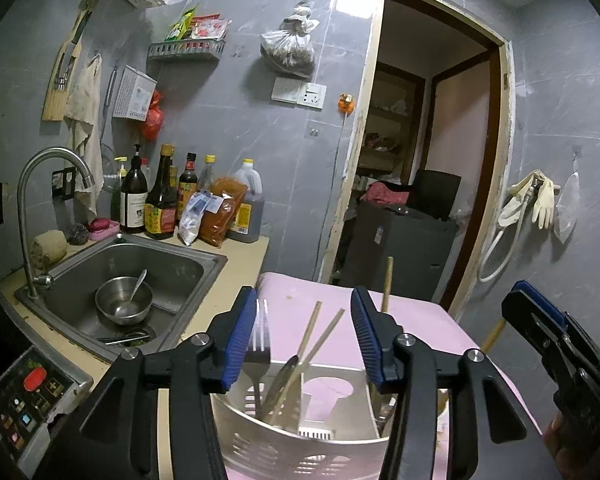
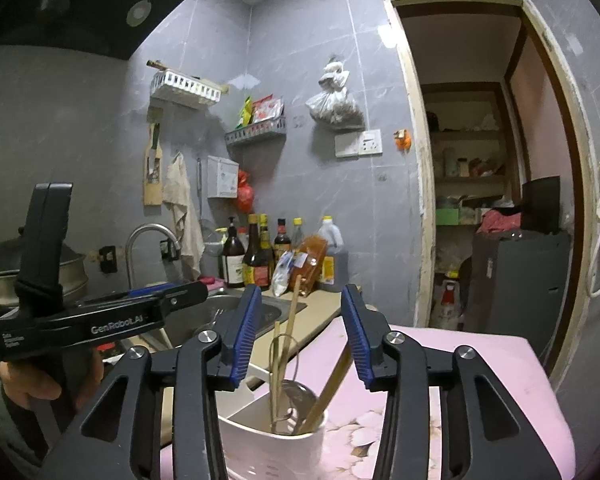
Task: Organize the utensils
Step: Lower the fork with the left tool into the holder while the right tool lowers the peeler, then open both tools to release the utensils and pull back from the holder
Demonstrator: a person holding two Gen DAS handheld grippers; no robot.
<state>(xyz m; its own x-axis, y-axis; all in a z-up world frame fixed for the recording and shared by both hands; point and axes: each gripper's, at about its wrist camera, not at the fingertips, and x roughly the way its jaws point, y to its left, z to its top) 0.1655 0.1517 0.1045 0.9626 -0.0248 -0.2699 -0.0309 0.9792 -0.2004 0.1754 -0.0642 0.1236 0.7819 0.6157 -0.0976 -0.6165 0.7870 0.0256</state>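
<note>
Only the left wrist view shows the sink's steel bowl (image 1: 124,300).

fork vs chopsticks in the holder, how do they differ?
Material: the fork is shiny metal with a dark handle; the chopsticks are pale wood or bamboo.
Pose: the fork stands nearly upright with tines up; the chopsticks lean to the right and cross each other.
Place: the fork sits at the left of the holder; the chopsticks sit nearer its middle.
Shared: both stand in the same white holder, untouched by either tool.
</note>
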